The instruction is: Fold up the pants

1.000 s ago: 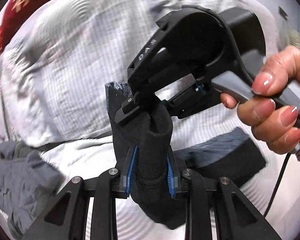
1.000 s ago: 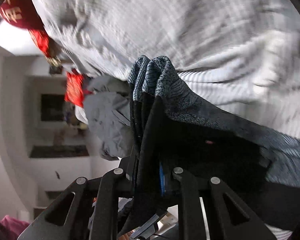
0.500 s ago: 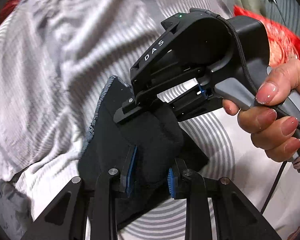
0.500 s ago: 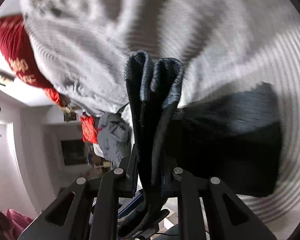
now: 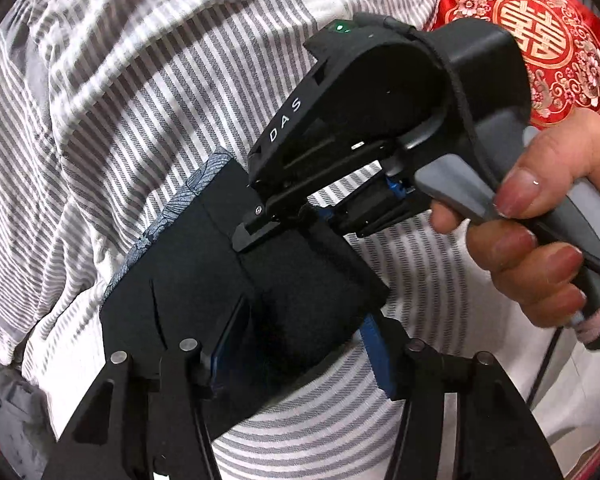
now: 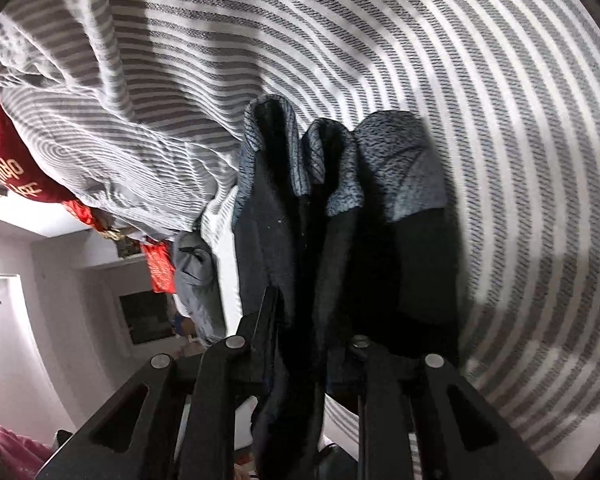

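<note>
I see the dark pants (image 5: 204, 304) folded flat on the striped bed sheet (image 5: 140, 92). My left hand-held gripper (image 5: 296, 344) has just been opening, the cloth lying loose between its blue pads. My right hand-held gripper (image 6: 314, 328) grips the bunched pants edge, opening slightly.

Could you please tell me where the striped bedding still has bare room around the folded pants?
Free: striped bedding between the pants and the hand, and left of the pants. Crowded: red cushion top right; grey garment lower left.
</note>
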Demonstrator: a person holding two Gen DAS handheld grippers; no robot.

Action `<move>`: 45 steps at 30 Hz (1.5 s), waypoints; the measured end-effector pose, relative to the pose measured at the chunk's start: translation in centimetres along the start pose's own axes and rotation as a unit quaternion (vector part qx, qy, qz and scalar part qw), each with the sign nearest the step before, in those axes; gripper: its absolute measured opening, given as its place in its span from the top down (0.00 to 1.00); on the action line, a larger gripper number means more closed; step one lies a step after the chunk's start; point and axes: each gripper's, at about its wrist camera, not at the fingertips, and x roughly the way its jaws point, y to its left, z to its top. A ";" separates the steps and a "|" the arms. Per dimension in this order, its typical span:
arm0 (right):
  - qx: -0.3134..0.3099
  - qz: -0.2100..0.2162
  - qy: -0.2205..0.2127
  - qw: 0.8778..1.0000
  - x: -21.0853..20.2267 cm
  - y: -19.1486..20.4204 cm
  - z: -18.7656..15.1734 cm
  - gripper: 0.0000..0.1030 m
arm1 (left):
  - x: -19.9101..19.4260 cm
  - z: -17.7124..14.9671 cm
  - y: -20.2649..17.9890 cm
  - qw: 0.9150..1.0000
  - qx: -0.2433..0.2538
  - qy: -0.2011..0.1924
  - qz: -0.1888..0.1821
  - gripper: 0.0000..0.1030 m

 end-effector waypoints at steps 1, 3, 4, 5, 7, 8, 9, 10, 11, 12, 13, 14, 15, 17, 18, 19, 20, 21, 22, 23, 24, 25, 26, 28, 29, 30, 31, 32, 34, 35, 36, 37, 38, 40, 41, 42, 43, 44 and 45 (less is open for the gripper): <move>-0.001 -0.005 0.000 1.000 -0.4 -0.1 0.0 0.77 | -0.2 0.0 -0.2 1.000 0.002 0.000 -0.001 0.45; -0.004 -0.018 -0.001 1.000 -1.2 -0.6 -0.2 0.74 | -0.7 -0.1 -0.4 1.000 -0.001 0.004 -0.005 0.45; -0.003 -0.022 -0.002 1.000 -1.4 -0.5 -0.3 0.74 | -0.9 -0.2 -0.3 1.000 -0.005 0.008 -0.009 0.45; -0.002 -0.026 -0.003 1.000 -2.0 -1.0 -0.4 0.74 | -1.1 -0.2 -0.2 1.000 -0.010 0.011 -0.010 0.45; 0.001 -0.037 -0.004 0.999 -2.5 -1.3 -0.7 0.73 | -1.5 -0.4 0.4 0.999 -0.024 0.017 -0.015 0.45; 0.003 -0.042 -0.005 0.999 -2.6 -1.3 -0.8 0.72 | -1.8 -0.5 0.4 0.999 -0.029 0.019 -0.015 0.45; 0.005 -0.049 -0.005 0.999 -2.7 -1.4 -0.9 0.72 | -2.1 -0.6 0.5 0.999 -0.033 0.020 -0.015 0.45; 0.007 -0.059 -0.005 0.998 -2.7 -1.4 -1.0 0.72 | -2.2 -0.7 0.8 0.999 -0.036 0.020 -0.013 0.45; 0.008 -0.071 -0.004 0.997 -2.7 -1.4 -1.1 0.72 | -2.5 -0.7 1.1 0.999 -0.040 0.020 -0.011 0.45; 0.009 -0.081 -0.003 0.997 -2.3 -1.0 -1.0 0.72 | -2.8 -0.8 1.2 0.999 -0.045 0.021 -0.011 0.45; 0.009 -0.088 -0.004 0.996 -2.3 -0.9 -1.1 0.72 | -3.0 -0.8 1.5 0.998 -0.053 0.022 -0.013 0.45; 0.010 -0.091 -0.005 0.996 -2.0 -0.7 -0.9 0.72 | -3.1 -0.7 1.7 0.998 -0.058 0.023 -0.013 0.45; 0.012 -0.096 -0.006 0.995 -1.9 -0.5 -0.9 0.72 | -3.1 -0.7 2.1 0.998 -0.064 0.023 -0.012 0.45; 0.014 -0.111 -0.005 0.994 -1.7 -0.4 -0.8 0.72 | -3.1 -0.5 2.8 0.996 -0.082 0.025 -0.015 0.45; 0.013 -0.118 -0.004 0.993 -1.5 -0.3 -0.8 0.72 | -3.0 -0.4 3.2 0.995 -0.095 0.027 -0.018 0.45; 0.012 -0.123 -0.003 0.992 -1.4 -0.2 -0.7 0.72 | -2.8 -0.4 3.8 0.993 -0.114 0.032 -0.024 0.45; 0.013 -0.123 -0.002 0.992 -1.4 -0.2 -0.7 0.72 | -2.5 -0.4 3.9 0.991 -0.126 0.035 -0.027 0.45; 0.015 -0.125 -0.001 0.992 -1.5 0.0 -0.6 0.71 | -2.2 -0.3 4.2 0.989 -0.140 0.040 -0.028 0.45; 0.013 -0.132 -0.001 0.991 -1.7 0.3 -0.5 0.70 | -1.9 -0.2 4.5 0.987 -0.154 0.044 -0.027 0.45; 0.004 -0.142 -0.006 0.990 -2.1 0.9 -0.3 0.69 | -1.6 -0.1 4.9 0.986 -0.160 0.045 -0.026 0.45; -0.008 -0.151 -0.015 0.988 -2.7 1.6 -0.1 0.68 | -1.5 0.0 5.0 0.985 -0.165 0.044 -0.026 0.45; -0.018 -0.155 -0.024 0.987 -3.3 2.3 0.1 0.68 | -1.5 0.2 5.1 0.984 -0.168 0.043 -0.026 0.45; -0.027 -0.153 -0.036 0.987 -3.9 3.1 0.4 0.68 | -1.4 0.2 5.1 0.984 -0.170 0.041 -0.027 0.45; -0.038 -0.136 -0.055 0.988 -5.0 4.6 1.4 0.68 | -1.3 0.6 5.1 0.983 -0.176 0.040 -0.034 0.45; -0.042 -0.127 -0.060 0.989 -5.2 5.4 2.1 0.68 | -1.1 0.7 5.2 0.982 -0.180 0.041 -0.038 0.45; -0.045 -0.120 -0.060 0.990 -5.1 5.9 2.6 0.68 | -0.9 0.9 5.2 0.980 -0.187 0.043 -0.046 0.45; -0.053 -0.116 -0.059 0.990 -4.8 6.7 3.4 0.70 | -0.5 1.0 5.1 0.978 -0.196 0.047 -0.057 0.45; -0.062 -0.120 -0.054 0.989 -4.2 7.4 4.2 0.70 | 0.0 1.0 5.2 0.976 -0.202 0.052 -0.065 0.45; -0.071 -0.127 -0.037 0.989 -2.6 7.9 5.2 0.70 | 1.2 0.8 5.2 0.971 -0.215 0.064 -0.078 0.45; -0.074 -0.133 -0.026 0.988 -1.7 7.9 5.6 0.70 | 1.9 0.6 5.2 0.969 -0.223 0.071 -0.083 0.45; -0.076 -0.147 -0.012 0.986 -0.7 7.6 5.9 0.70 | 2.4 0.4 5.2 0.967 -0.228 0.077 -0.086 0.45; -0.076 -0.163 -0.001 0.984 0.1 7.1 6.1 0.70 | 3.1 0.2 5.2 0.964 -0.236 0.081 -0.091 0.45; -0.075 -0.186 0.012 0.980 1.1 6.2 6.2 0.72 | 3.5 0.0 5.3 0.962 -0.241 0.083 -0.096 0.45; -0.064 -0.200 0.015 0.977 2.0 4.0 6.4 0.87 | 4.1 -0.1 5.1 0.961 -0.244 0.087 -0.101 0.45; -0.052 -0.191 0.010 0.980 1.9 3.3 6.5 0.90 | 4.4 -0.2 5.0 0.961 -0.243 0.086 -0.100 0.45; -0.020 -0.164 -0.001 0.986 1.3 2.2 6.6 0.93 | 4.6 -0.2 4.8 0.961 -0.243 0.086 -0.101 0.45; 0.000 -0.149 -0.004 0.989 1.0 1.5 6.6 0.97 | 4.8 -0.3 4.7 0.960 -0.245 0.086 -0.101 0.44; 0.006 -0.143 -0.005 0.990 0.9 1.1 6.6 0.99 | 4.9 -0.3 4.7 0.960 -0.246 0.086 -0.101 0.44; 0.004 -0.142 -0.005 0.990 0.8 1.0 6.5 1.00 | 4.9 -0.4 4.6 0.960 -0.245 0.086 -0.100 0.44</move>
